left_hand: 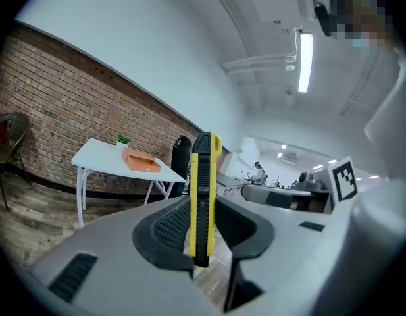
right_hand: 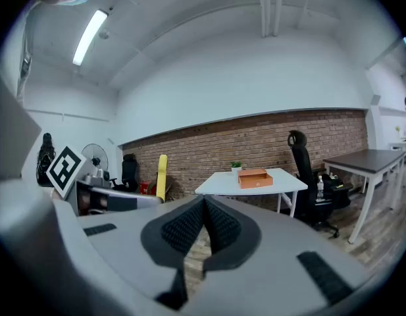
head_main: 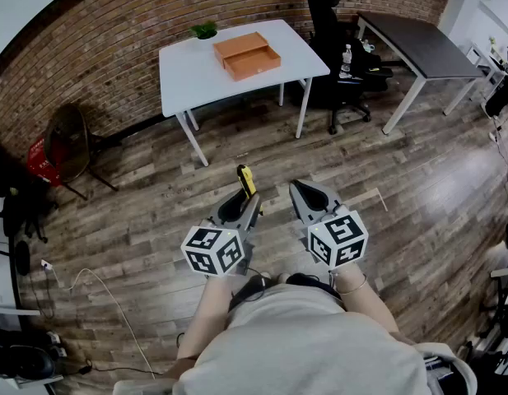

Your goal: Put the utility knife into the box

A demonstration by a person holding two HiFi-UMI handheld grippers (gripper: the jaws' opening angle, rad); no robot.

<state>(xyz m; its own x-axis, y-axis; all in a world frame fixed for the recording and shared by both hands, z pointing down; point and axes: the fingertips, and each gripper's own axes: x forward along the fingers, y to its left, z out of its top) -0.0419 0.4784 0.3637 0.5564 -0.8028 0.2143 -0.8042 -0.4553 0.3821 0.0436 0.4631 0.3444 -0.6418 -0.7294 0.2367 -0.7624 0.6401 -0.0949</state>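
1. Utility knife [left_hand: 203,196]: yellow and black, held upright in the jaws of the left gripper [head_main: 244,197], which are clamped on its lower body. The upper end stands clear above the jaws.
2. Right gripper [head_main: 307,194]: jaws together, nothing between them. It is held beside the left gripper, apart from it.
3. Box [head_main: 248,55]: orange, open on top, set on the white surface [head_main: 188,68] toward its far right part. It is well apart from both grippers, across bare wooden floor [head_main: 155,212].
4. Step in hand, as judged: the knife is grasped and being carried, and delivery is not yet begun.
5. Next move, as judged: the surface is to be approached, the knife brought over the open box, lowered inside its walls, and the jaws opened.
6. Edges: a small plant [head_main: 205,30] stands near the box's far left corner. The box's raised rim is to be cleared by the knife's lower end.
7. Open room: the floor ahead is unobstructed. An office chair [head_main: 328,23] stands to the right of the surface, so the near edge is the better approach.
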